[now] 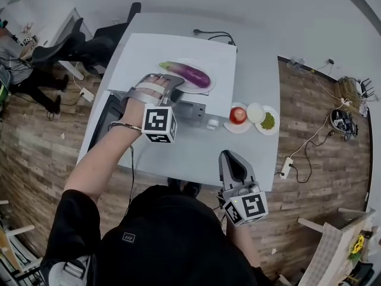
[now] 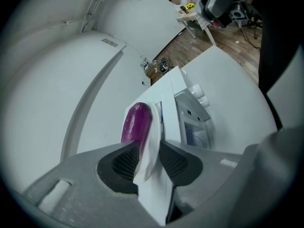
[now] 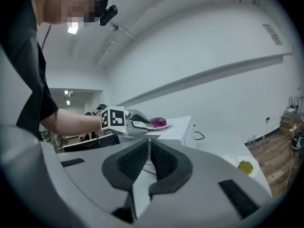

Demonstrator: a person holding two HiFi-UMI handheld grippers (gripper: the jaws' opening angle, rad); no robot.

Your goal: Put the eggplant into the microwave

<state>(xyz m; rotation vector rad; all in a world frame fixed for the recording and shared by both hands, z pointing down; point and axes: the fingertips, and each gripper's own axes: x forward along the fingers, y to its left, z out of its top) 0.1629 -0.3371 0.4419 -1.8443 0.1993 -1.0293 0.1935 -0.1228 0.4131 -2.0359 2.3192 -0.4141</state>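
Head view: plate (image 1: 199, 90) rim (under left tool (image 1: 175, 84))

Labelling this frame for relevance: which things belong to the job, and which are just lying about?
Job: eggplant, plate under it, left gripper clamped on the plate's rim, microwave.
Lying about: tomato, green food, black cable.

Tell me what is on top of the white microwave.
A round white plate carrying a long purple eggplant, its rim pinched by the left gripper. The plate hides whether it rests on the microwave.
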